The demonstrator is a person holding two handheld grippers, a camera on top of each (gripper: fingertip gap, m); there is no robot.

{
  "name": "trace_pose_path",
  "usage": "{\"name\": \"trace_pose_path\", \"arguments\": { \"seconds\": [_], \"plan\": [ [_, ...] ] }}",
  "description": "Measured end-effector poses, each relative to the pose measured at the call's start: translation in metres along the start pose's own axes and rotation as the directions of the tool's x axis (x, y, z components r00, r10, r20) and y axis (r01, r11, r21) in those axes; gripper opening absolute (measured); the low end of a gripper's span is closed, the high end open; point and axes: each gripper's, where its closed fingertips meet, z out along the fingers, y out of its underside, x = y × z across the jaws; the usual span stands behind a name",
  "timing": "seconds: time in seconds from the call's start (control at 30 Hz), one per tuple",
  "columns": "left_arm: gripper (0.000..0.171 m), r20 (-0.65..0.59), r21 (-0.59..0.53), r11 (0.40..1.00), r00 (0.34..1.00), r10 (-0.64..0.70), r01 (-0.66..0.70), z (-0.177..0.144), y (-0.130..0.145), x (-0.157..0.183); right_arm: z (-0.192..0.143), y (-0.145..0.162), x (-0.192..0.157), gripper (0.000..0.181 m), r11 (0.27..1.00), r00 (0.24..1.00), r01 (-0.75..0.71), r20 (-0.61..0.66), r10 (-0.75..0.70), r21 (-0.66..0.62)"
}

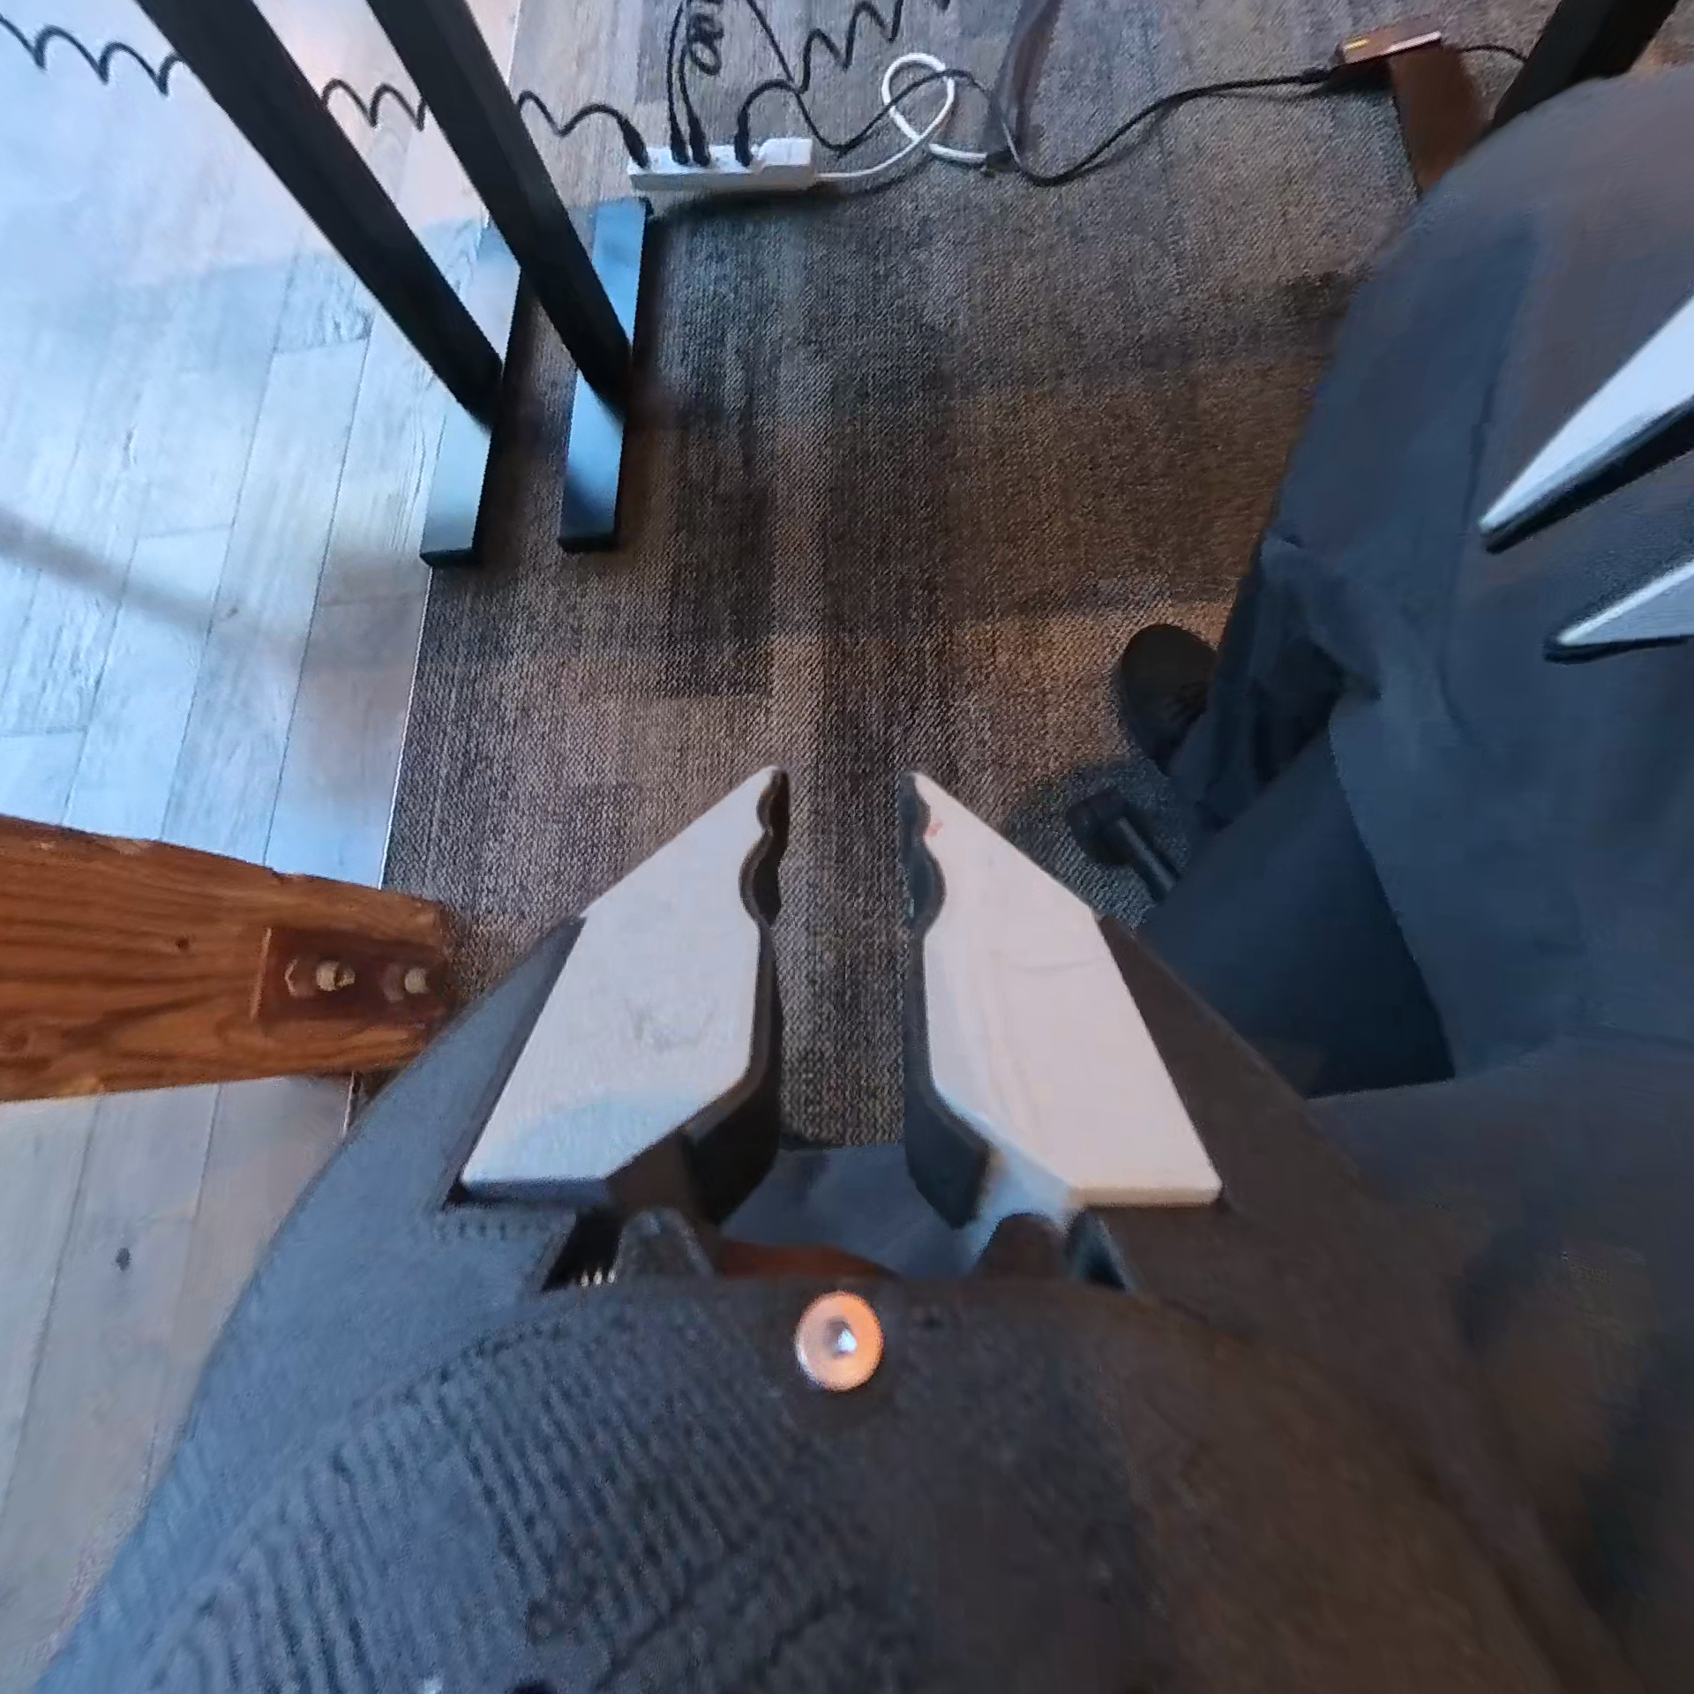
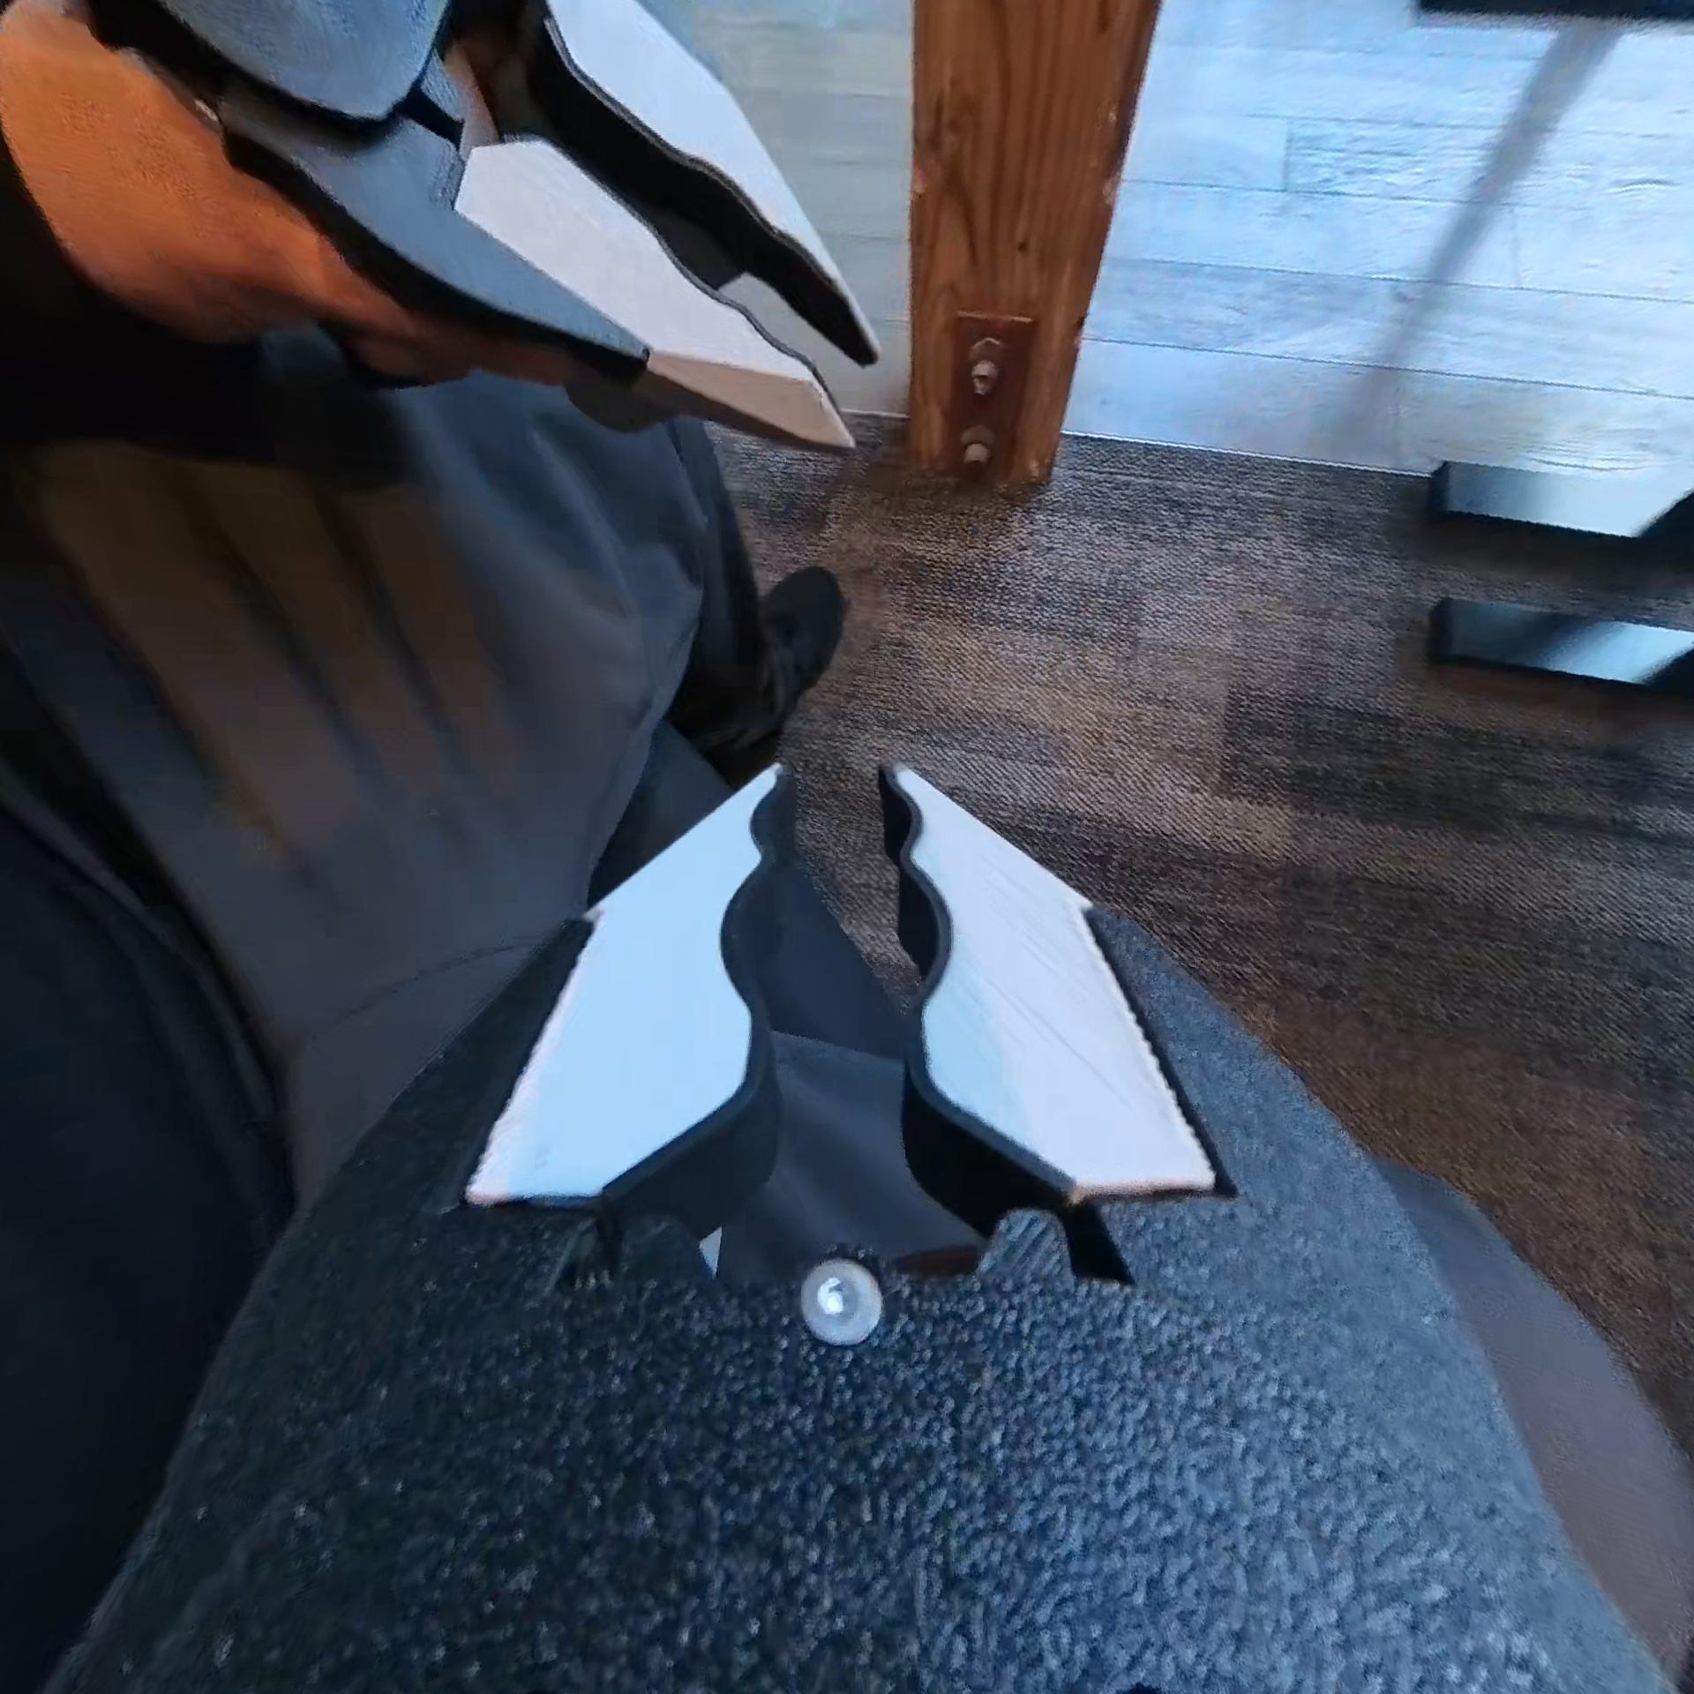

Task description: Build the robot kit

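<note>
My left gripper (image 1: 843, 784) points down at the grey carpet (image 1: 917, 458). Its fingers stand a little apart with only carpet showing between them, so it is open and holds nothing. It also shows in the right wrist view (image 2: 857, 399) at the top left, held by a hand (image 2: 137, 183), with its fingers apart. My right gripper (image 2: 834, 775) also points down at the carpet (image 2: 1192, 733), slightly open and empty. Its fingertips (image 1: 1604, 440) show at the right edge of the left wrist view. Neither gripper touches anything.
A person's dark trouser leg (image 1: 1467, 642) and black shoe (image 1: 1164, 687) are beside the grippers. A wooden beam with bolts (image 1: 183, 990) (image 2: 1017, 229) lies nearby. Black metal legs (image 1: 513, 275), a white power strip (image 1: 724, 165) with cables and pale plank flooring (image 1: 137, 367) lie beyond. The tips of one gripper are about 12 centimeters away from the tips of the other.
</note>
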Motion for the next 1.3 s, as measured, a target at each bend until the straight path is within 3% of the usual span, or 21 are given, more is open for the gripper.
{"name": "trace_pose_path", "arguments": {
  "seconds": [0.3, 0.63, 0.77, 0.97, 1.07, 1.2, 1.3],
  "plan": [
    [0.025, 0.056, -0.028, 0.997, 0.996, -0.074, 0.076, -0.019, 0.029, -0.015, 0.033, -0.021, -0.010, 0.021, 0.999, 0.993, 0.054, 0.107, -0.053, -0.001],
    [0.024, 0.052, -0.013, 0.996, 0.995, -0.090, 0.091, -0.013, 0.026, -0.013, 0.022, -0.020, -0.007, 0.020, 0.998, 0.997, 0.064, 0.050, -0.065, 0.018],
    [0.025, -0.007, 0.014, 0.992, 0.992, -0.123, 0.123, -0.002, 0.007, -0.004, 0.011, -0.015, 0.000, 0.020, 0.999, 0.999, -0.010, 0.046, 0.008, 0.032],
    [0.025, -0.082, -0.006, 0.997, 0.993, -0.082, 0.082, 0.036, -0.006, 0.007, -0.014, -0.010, 0.013, 0.022, 0.973, 0.976, -0.205, 0.102, 0.195, 0.105],
    [0.024, -0.112, 0.034, 0.996, 0.991, -0.075, 0.079, 0.064, -0.024, 0.002, -0.022, -0.005, 0.028, 0.021, 0.914, 0.926, -0.367, 0.161, 0.342, 0.171],
    [0.023, -0.152, 0.059, 0.992, 0.983, -0.105, 0.115, 0.107, -0.047, -0.006, -0.035, -0.005, 0.084, 0.023, 0.846, 0.886, -0.464, 0.137, 0.444, 0.261],
    [0.024, -0.187, 0.008, 0.994, 0.976, -0.109, 0.112, 0.133, -0.054, -0.005, -0.048, -0.014, 0.120, 0.025, 0.847, 0.905, -0.421, 0.086, 0.417, 0.323]
  ]
}}
